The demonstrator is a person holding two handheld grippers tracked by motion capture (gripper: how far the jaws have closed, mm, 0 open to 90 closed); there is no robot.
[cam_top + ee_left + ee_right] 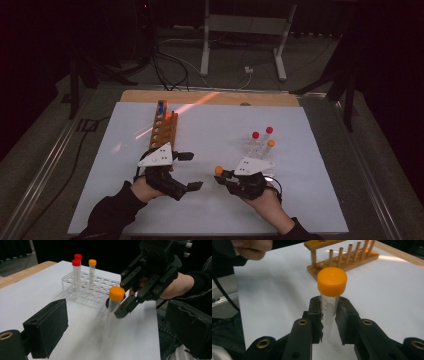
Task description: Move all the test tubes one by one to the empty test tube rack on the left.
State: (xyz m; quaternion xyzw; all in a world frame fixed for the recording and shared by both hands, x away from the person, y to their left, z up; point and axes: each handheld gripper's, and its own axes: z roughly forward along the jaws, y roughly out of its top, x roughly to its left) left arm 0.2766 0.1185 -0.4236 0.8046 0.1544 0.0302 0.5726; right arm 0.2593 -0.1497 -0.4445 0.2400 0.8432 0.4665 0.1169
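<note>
My right gripper (329,315) is clamped on a clear tube (329,310) with an orange screw cap, printed marks down its side, held upright over the white mat (215,210), near centre. My left gripper (190,171) stands wide, nothing between its jaws, just beside the wooden rack (164,129).

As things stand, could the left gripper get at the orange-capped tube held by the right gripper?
Probably yes. The left gripper is open, and the tube stands upright in the right gripper with bare sheet between the two. The right jaws clamp it just under the cap, so the lower part is free.
</note>
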